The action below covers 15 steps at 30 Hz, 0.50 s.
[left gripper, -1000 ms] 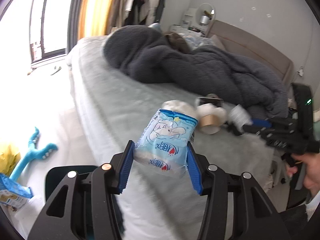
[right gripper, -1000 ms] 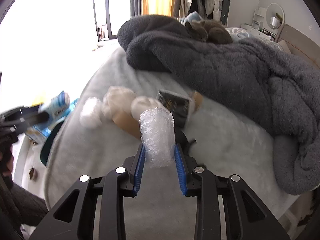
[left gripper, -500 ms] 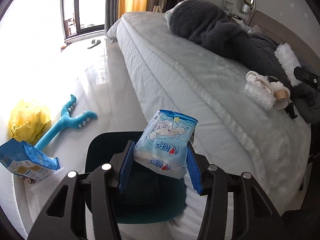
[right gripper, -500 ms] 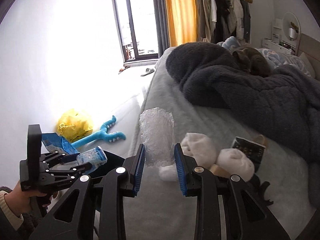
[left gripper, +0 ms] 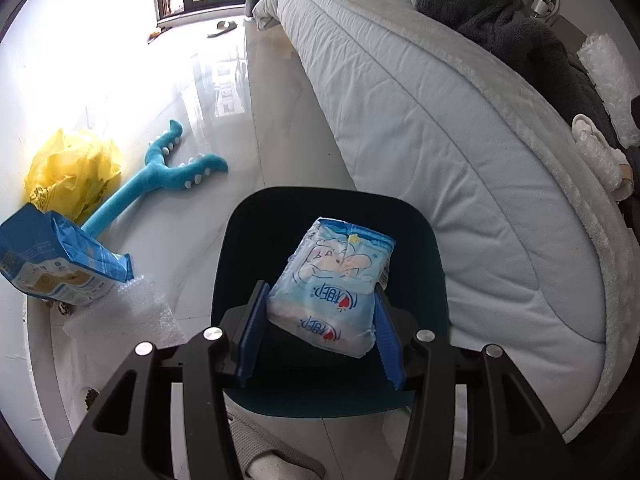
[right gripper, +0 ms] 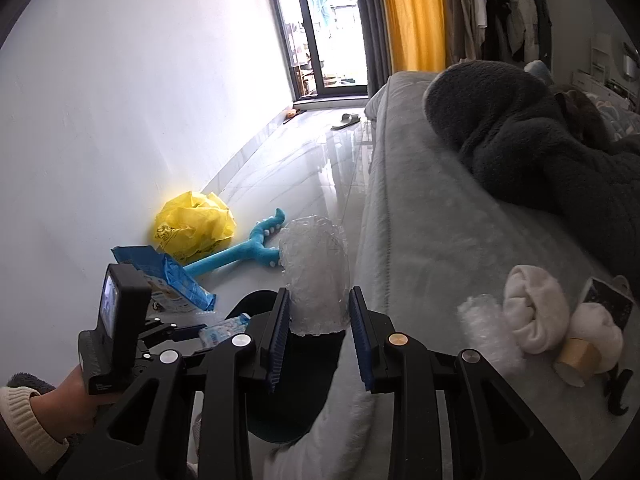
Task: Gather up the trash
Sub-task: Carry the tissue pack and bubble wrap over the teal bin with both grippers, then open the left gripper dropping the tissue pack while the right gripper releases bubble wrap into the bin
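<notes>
Two tools, both loaded: left tool [left gripper: 320,322] clamps a blue-white packet [left gripper: 334,290] above the dark bin [left gripper: 240,248]; right tool [right gripper: 320,338] clamps a bubble-wrap wad [right gripper: 314,276] by the bed [right gripper: 420,240]. Bin contents cannot be made out.

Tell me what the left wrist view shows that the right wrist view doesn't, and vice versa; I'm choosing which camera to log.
Only the left wrist view: the left gripper shut on the tissue pack directly over the bin, whose whole opening shows.

Only the right wrist view: the person's hand, the window, the curtain, and the socks in full.

Both: the bubble wrap in the right gripper, the yellow bag, the blue toy, the bed.
</notes>
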{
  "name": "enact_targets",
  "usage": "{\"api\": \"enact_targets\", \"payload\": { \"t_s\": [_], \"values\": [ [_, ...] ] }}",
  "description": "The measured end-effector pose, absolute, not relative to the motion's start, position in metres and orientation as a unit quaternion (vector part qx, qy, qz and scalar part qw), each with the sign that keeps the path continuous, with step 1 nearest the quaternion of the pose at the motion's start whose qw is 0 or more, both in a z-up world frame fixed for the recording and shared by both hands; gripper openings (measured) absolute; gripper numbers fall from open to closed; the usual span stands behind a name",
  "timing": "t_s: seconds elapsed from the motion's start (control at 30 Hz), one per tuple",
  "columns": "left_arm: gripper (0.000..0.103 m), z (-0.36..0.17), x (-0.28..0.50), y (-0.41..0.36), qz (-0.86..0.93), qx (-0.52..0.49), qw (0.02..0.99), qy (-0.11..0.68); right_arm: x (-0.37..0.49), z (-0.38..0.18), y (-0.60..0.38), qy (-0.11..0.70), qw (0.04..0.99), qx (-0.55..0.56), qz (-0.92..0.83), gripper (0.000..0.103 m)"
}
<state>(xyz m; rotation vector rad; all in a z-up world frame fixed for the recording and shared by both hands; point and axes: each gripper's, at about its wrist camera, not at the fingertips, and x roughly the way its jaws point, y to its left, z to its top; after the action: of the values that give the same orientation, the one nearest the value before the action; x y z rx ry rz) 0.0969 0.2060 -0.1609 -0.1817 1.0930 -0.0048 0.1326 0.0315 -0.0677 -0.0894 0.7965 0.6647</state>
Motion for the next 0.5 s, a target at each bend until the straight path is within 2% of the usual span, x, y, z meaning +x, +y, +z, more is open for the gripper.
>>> {"api": "enact_targets", "payload": {
  "t_s": [0.4, 0.47, 0.5],
  "values": [
    [0.054, -0.208, 0.087, 0.240, 0.000, -0.105, 0.809, 0.578, 0.127, -0.105, 0.100, 0.434, 0.828, -0.062, 0.350, 0.030],
    [0.059, -0.211, 0.085, 0.245, -0.002, -0.108, 0.810, 0.577, 0.130, -0.113, 0.107, 0.446, 0.822, -0.064, 0.349, 0.030],
    [0.064, -0.210, 0.084, 0.246, -0.003, -0.108, 0.810, 0.576, 0.132, -0.118, 0.111, 0.452, 0.818, -0.065, 0.349, 0.030]
  ]
}}
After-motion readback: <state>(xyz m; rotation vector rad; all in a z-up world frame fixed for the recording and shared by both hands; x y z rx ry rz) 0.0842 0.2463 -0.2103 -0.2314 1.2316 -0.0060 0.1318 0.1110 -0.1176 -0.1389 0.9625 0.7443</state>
